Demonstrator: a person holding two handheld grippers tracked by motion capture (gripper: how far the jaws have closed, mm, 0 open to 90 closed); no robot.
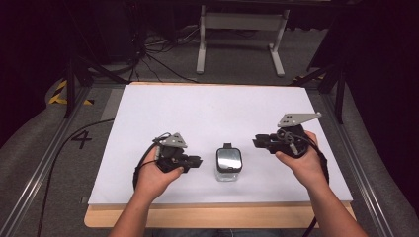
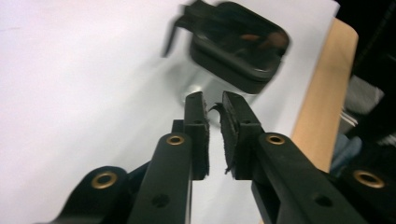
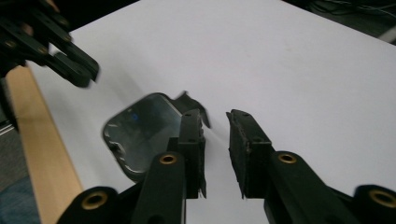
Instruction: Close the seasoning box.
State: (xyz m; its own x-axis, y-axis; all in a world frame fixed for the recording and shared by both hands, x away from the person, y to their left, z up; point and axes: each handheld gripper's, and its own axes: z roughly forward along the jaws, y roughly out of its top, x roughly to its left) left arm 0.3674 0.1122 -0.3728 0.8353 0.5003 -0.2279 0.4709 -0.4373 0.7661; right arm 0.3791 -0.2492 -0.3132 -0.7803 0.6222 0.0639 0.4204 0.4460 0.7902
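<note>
High view: a white board [image 1: 212, 113] lies on a wooden table [image 1: 217, 217] whose edge shows along the near side.

Item 1, container [image 1: 229, 164]. Small clear box with a black-rimmed, glossy lid and a black tab on its far side. It stands upright on the near-middle part of the board, between the two grippers and touching neither.

Item 2, left gripper [image 1: 193, 162]. Held in the person's left hand [image 1: 159, 177], just left of the container, jaws pointing right toward it. A grey three-cornered plate sits on top and a black cable loops down beside the wrist.

Item 3, right gripper [image 1: 257, 142]. Held in the person's right hand [image 1: 304, 163], to the right of the container and slightly farther from the near edge, jaws pointing left. It also carries a grey plate.

Left gripper view: the left gripper [image 2: 214, 103] has its jaws nearly together, a narrow slit between the pads, holding nothing. The container [image 2: 236, 44] sits just beyond the tips, blurred, with its lid tilted in this view. The wooden edge runs at the right.

Right gripper view: the right gripper [image 3: 215, 122] has its jaws parted by a modest gap, with bare white board between them. The container [image 3: 142, 133] lies left of the jaws, partly behind the left-hand one and not between them. The left gripper [image 3: 77, 70] appears, blurred, at upper left.

Both grippers carry nothing.
</note>
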